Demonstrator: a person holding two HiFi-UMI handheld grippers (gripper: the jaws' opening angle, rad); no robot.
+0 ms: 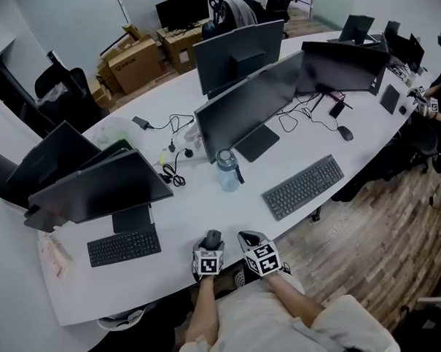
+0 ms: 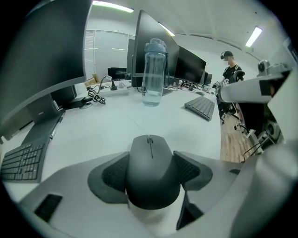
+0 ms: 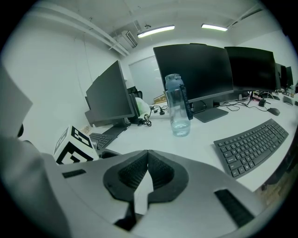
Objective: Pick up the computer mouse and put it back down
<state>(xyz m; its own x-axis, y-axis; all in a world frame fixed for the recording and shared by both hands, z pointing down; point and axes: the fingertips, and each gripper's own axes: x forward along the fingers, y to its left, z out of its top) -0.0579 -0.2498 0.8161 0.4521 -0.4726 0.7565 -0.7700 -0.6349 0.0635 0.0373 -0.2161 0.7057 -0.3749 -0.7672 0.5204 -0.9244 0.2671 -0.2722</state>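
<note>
The mouse (image 2: pixel 150 162) sits clamped between the left tool's (image 1: pixel 211 245) two pads, which press on its sides, at the near edge of the white desk (image 1: pixel 186 217). Only the left gripper view shows that grip. In the head view the mouse is a dark tip past the marker cube, and I cannot tell whether it touches the desk.

The right tool (image 3: pixel 147 173) is just beside it at 3 o'clock. Its own view shows the jaws together with nothing between them.

A clear bottle (image 1: pixel 227 171) stands at 12 o'clock. The gripper views show what seems a little water low inside it. A keyboard (image 1: pixel 303 186) lies at 2 o'clock.
</note>
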